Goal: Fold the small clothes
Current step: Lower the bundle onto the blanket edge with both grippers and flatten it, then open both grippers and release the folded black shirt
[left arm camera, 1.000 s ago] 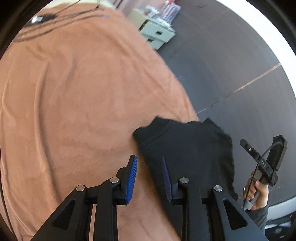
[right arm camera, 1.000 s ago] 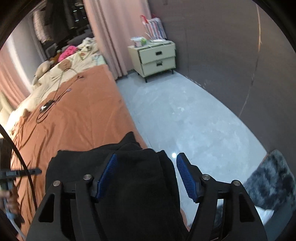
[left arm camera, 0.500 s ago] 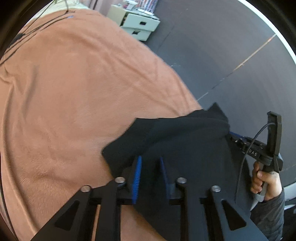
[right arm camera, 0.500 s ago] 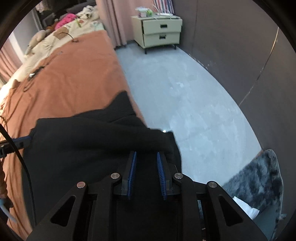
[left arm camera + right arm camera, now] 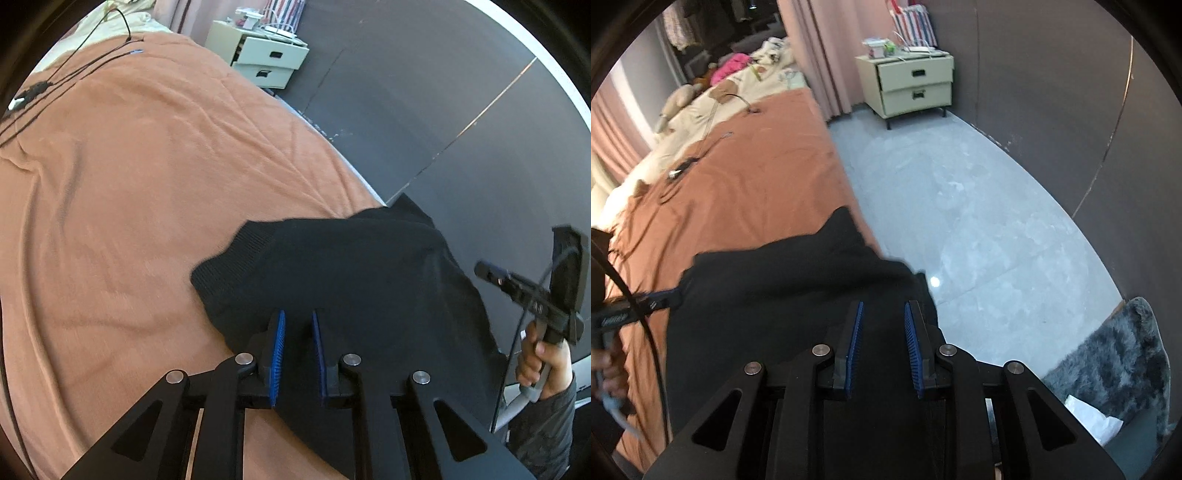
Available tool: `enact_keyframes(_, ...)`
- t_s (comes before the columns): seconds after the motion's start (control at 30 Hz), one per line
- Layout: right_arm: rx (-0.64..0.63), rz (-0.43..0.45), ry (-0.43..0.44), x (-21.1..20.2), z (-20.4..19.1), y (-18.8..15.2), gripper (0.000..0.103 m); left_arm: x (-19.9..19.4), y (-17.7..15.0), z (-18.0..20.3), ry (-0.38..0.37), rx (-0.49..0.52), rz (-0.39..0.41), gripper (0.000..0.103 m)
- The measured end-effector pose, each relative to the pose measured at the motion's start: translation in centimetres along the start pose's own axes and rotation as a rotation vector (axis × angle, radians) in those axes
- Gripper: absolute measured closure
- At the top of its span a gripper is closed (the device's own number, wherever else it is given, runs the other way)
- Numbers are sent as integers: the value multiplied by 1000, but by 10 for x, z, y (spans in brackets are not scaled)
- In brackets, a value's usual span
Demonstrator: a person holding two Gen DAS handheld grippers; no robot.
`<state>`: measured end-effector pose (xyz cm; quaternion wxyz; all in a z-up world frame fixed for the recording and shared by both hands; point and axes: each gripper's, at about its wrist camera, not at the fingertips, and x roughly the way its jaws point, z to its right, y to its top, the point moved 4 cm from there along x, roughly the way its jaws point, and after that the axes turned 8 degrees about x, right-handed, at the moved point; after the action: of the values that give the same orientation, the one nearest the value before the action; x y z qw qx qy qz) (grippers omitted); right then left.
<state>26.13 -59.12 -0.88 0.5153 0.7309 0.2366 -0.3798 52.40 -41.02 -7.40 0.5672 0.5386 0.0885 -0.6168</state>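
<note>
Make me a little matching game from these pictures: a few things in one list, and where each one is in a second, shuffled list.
Things:
1. black garment
2. nightstand
3. grey rug
4. black cable

Places:
A. on the floor, at the right edge of the right camera's view
B. lying on the orange bedspread, far up the bed
C. at the bed's near edge, between both grippers' fingers
D. standing by the pink curtain

Pairs: 1-C, 2-D, 3-A, 4-B

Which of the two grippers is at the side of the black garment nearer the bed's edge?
The right gripper: grey floor lies just beside its fingers, whereas the left gripper sits inboard, orange blanket alongside it.
</note>
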Motion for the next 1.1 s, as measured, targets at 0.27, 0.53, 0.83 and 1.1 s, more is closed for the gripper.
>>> enact_keyframes(0.27,-7,12,52,-51,22,-55,83,0,-24,38,-44,44,-34,88)
enact_keyframes(0.53,45,64,98,-78,40,-88,83,5,-49,70,-65,83,-53,88)
enact_keyframes(0.83,148,61,89,-60,76,-138,90,10,-65,87,-88,105,-93,88)
enact_keyframes(1.1,140,48,47,-79,69,-158,90,15,-84,111,-116,109,-134,88)
